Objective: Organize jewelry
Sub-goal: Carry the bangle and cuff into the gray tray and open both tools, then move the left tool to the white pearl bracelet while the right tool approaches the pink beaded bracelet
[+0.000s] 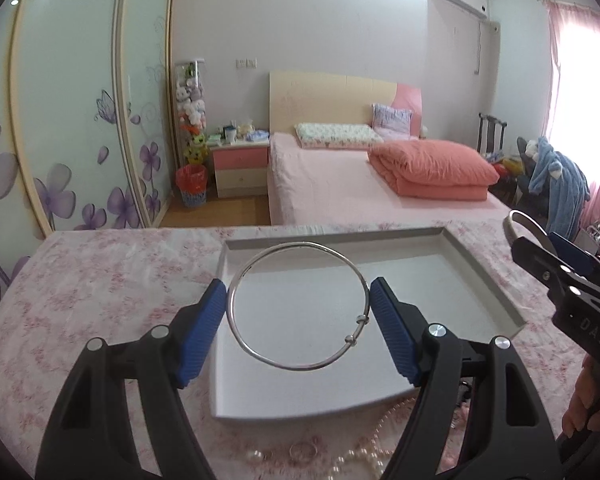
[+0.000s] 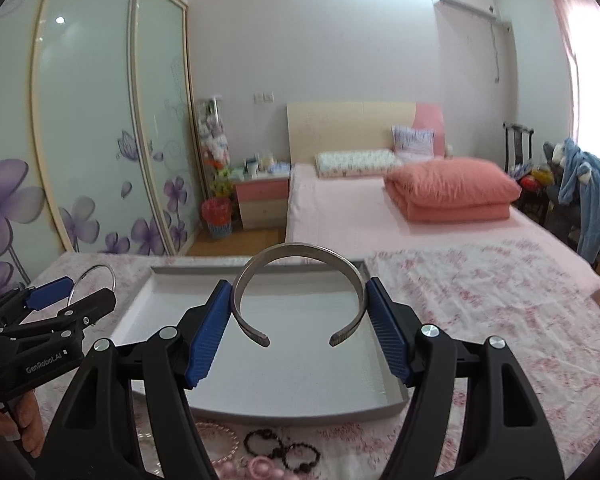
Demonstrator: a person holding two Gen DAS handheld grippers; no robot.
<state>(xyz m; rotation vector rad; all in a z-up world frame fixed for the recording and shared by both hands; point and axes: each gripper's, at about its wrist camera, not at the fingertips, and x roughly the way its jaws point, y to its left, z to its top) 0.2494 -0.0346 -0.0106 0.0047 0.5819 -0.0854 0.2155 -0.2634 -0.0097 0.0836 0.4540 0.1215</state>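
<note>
Through the left wrist view, I am holding the left hand-held gripper over the grey tray, its 2 blue pads pressing on opposite sides of a thin silver bangle with a small sliding clasp. The bangle is hanging above the tray's near half, not resting on it. The tray itself is sitting on the worktop, which is covered in a pink floral cloth, and as far as I can see nothing is lying inside it yet. On the near side of the tray, loose pieces are waiting on the cloth: a pearl strand and a small ring. At the tray's right edge the other hand-held gripper is showing, carrying a wider band.

Through the right wrist view, I am holding the right hand-held gripper above the same tray, its pads clamping the 2 outer sides of an open silver cuff, the gap of the cuff facing back toward the camera. Just on the near side of the tray, dark beaded bracelets and pink rings are lying on the cloth.

I am judging the job as barely started: 2 pieces are lifted and about to go in, and the rest are not yet sorted.
</note>
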